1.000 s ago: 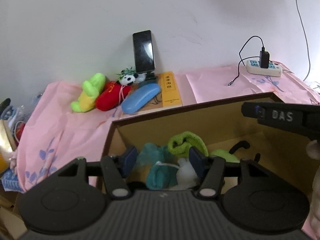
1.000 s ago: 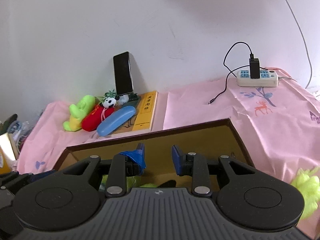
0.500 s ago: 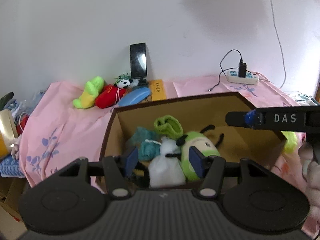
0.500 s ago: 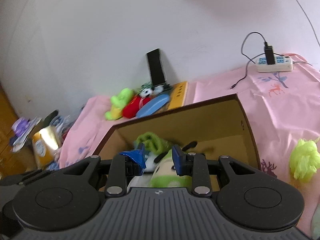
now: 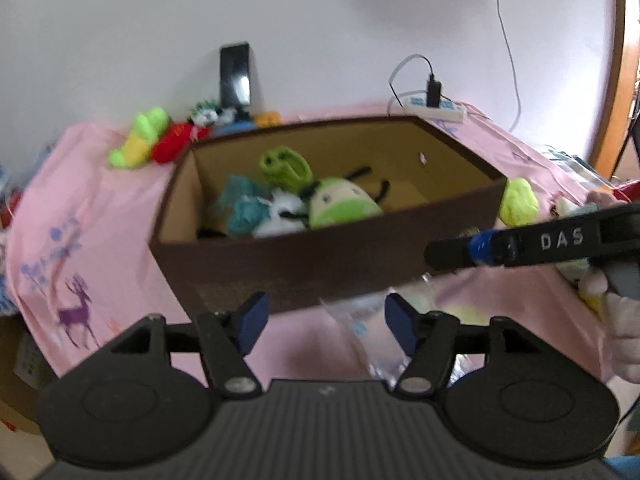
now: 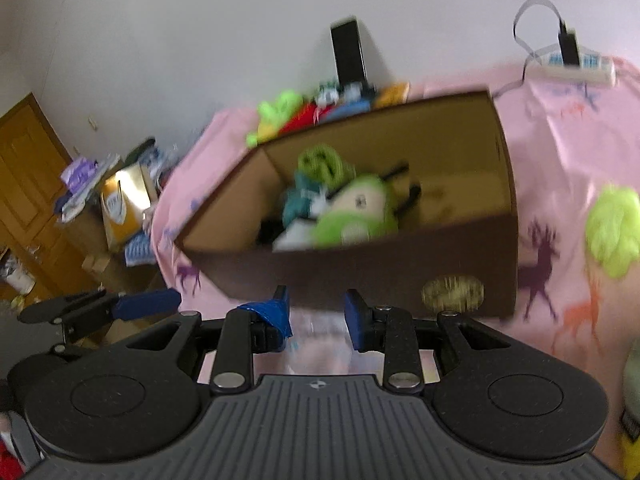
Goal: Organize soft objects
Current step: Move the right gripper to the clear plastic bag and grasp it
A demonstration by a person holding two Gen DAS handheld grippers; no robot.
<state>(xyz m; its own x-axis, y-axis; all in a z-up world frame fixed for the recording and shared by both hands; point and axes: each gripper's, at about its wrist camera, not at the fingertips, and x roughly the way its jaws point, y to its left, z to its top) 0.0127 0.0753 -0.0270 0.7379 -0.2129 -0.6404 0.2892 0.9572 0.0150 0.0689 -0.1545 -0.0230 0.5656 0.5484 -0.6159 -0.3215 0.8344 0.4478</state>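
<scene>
Both grippers pull back from over the cardboard box (image 5: pixel 328 256) and now sit off its near wall, where a second ago they looked straight down into it. The left gripper (image 5: pixel 323 316) has its jaws opening, nothing between them but a crinkly clear plastic bag (image 5: pixel 360 320) lying on the pink cloth (image 5: pixel 80 216) just ahead. The right gripper (image 6: pixel 316 312) holds its jaws at a narrow gap with nothing clamped.

Already inside the box, toward its left end: a green bug plush (image 5: pixel 340 204), teal cloth (image 5: pixel 244 208) and a green sock roll (image 5: pixel 284 166). Outside, a lime fluffy ball (image 6: pixel 614 232) sits on the cloth just past the box's right end wall, toward the table's right edge. It lies up and to the right of the right gripper's fingers, and the right hand looks the nearer one. My call: a swing around the box's near right corner comes next, and that ball will squash under the pads.
</scene>
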